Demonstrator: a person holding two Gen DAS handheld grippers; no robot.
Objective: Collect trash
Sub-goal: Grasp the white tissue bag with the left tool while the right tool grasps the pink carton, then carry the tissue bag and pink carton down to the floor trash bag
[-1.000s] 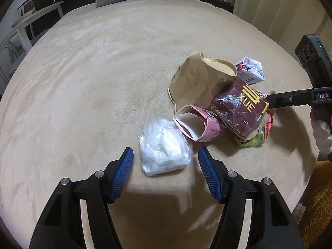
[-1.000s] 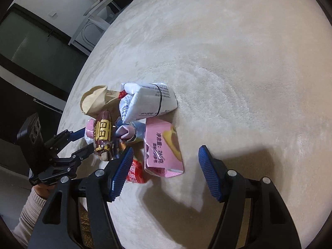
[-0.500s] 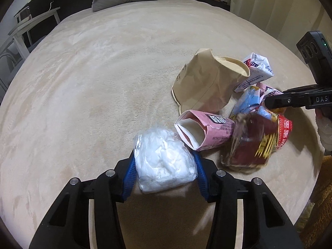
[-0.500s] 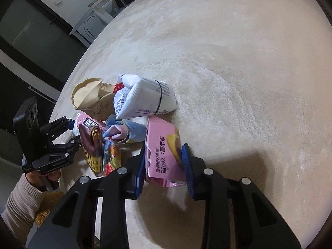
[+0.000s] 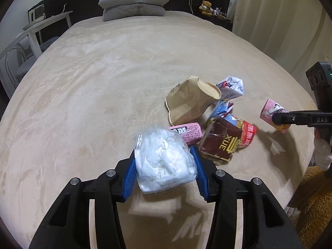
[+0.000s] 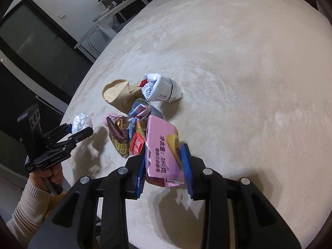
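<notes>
My left gripper (image 5: 164, 155) is shut on a white plastic bag (image 5: 164, 166) of crumpled tissue, held just above the beige bed (image 5: 93, 87). The right wrist view shows that bag (image 6: 82, 120) in the left gripper (image 6: 81, 130) at the left. My right gripper (image 6: 164, 153) is shut on a pink carton (image 6: 161, 145) and holds it off the bed. In the left wrist view this carton (image 5: 269, 110) hangs at the far right. The pile holds a brown paper bag (image 5: 193, 101), a white carton (image 5: 231, 87), a dark red wrapper (image 5: 220, 145) and a second pink carton (image 5: 189, 131).
Grey pillows (image 5: 133, 2) lie at the head of the bed, and a white chair (image 5: 37, 31) stands to its left. Curtains (image 5: 280, 20) hang at the right. An orange-brown rug (image 5: 311, 207) lies beside the bed. A hand in a knitted sleeve (image 6: 31, 203) holds the left gripper.
Both grippers went from open to shut, the left on the white bag and the right on the pink carton, and lifted them. The dark red wrapper dropped flatter onto the pile.
</notes>
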